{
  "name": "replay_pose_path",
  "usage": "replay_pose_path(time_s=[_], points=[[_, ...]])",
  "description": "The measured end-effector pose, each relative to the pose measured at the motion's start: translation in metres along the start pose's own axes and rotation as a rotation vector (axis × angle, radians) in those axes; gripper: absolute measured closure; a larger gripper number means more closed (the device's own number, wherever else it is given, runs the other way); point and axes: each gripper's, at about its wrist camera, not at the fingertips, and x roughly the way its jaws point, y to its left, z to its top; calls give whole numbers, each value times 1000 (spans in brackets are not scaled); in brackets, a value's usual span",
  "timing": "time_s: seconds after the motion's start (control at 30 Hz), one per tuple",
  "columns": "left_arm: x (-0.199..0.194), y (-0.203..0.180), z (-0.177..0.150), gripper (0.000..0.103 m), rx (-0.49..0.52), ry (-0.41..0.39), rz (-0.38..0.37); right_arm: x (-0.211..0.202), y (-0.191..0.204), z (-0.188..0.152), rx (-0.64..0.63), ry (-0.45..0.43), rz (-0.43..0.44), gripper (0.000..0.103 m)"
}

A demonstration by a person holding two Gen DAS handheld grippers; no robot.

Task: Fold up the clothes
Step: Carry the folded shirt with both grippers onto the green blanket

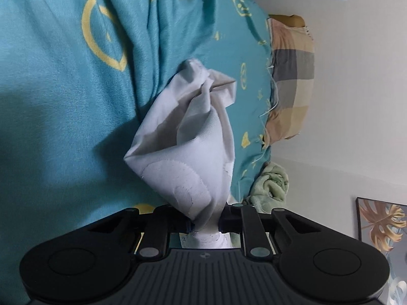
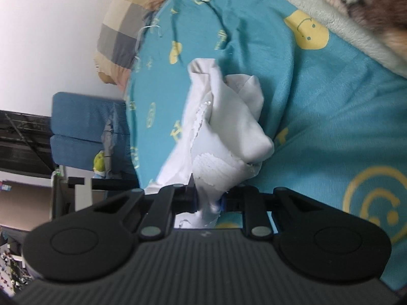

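Observation:
A white garment [image 1: 188, 147] with stitched embossed patches hangs bunched in front of a teal bed sheet with yellow smiley prints [image 1: 63, 117]. My left gripper [image 1: 205, 225] is shut on one part of it, the cloth pinched between the jaws. In the right wrist view the same white garment [image 2: 229, 127] is crumpled and lifted above the teal sheet [image 2: 330, 117]. My right gripper [image 2: 209, 203] is shut on another part of it. The rest of the garment droops in folds away from both grippers.
A checked pillow [image 1: 292, 76] lies at the bed's edge by the white wall; it also shows in the right wrist view [image 2: 119, 33]. A green fleece blanket [image 1: 272, 183] sits near it. A plush blanket [image 2: 343, 7], a blue chair [image 2: 84, 132] and a framed leaf picture [image 1: 381, 223] are around.

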Motion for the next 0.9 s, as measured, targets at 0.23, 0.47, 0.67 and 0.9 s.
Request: replay_pose_path(time_s=[0.23,0.47,0.67,0.9], points=[[-41,-49,-32,86,62,10,-3,-64,8,-23,39,-34,84,85],[-31,-134,-78,86,137,56,-50,-136,30,13,62,-120,208,85],[49,-227,-143,86,219,163,-94,-204,48,101,57,-279,243,85],[175,-343,-237,86,326,320,-147,-296,73,221,-20,-508,185,85]])
